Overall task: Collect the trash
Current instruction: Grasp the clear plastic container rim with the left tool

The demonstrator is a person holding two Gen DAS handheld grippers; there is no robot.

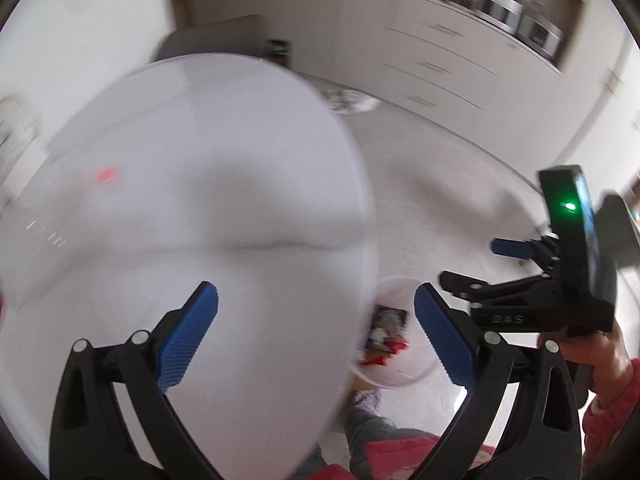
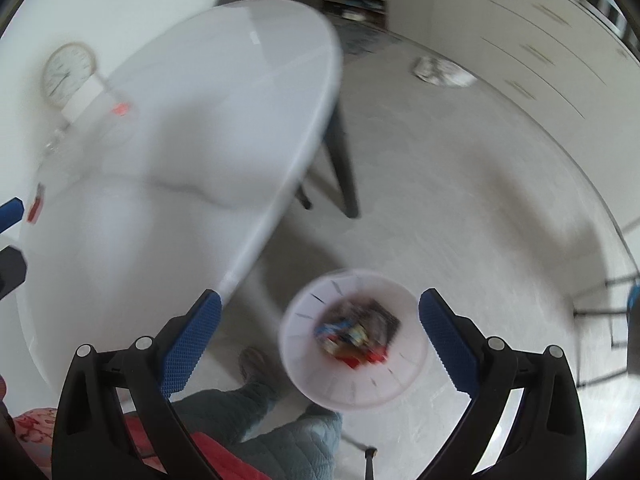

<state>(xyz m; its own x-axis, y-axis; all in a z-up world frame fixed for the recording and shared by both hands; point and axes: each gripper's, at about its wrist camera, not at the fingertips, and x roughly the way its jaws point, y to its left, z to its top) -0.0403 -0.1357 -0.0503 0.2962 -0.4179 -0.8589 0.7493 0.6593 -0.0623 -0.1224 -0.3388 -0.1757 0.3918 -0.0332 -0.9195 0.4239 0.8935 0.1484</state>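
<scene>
A white waste bin [image 2: 354,340] stands on the floor beside the white table [image 2: 180,140], holding several crumpled wrappers [image 2: 356,330]. My right gripper [image 2: 320,340] is open and empty, directly above the bin. My left gripper [image 1: 316,336] is open and empty over the table's edge [image 1: 240,200]; the bin [image 1: 394,340] shows between its fingers. The right gripper [image 1: 472,268] also shows in the left wrist view. A small red scrap [image 1: 105,175] lies on the table, also in the right wrist view [image 2: 120,109]. Another red scrap [image 2: 35,204] lies near the left edge.
A round clock [image 2: 68,74] and a white box stand at the table's far side. Dark table legs [image 2: 344,168] stand on the pale floor. Cabinets with drawers [image 1: 440,68] line the far wall. A patterned round object [image 2: 442,72] lies on the floor. My legs [image 2: 280,420] are below.
</scene>
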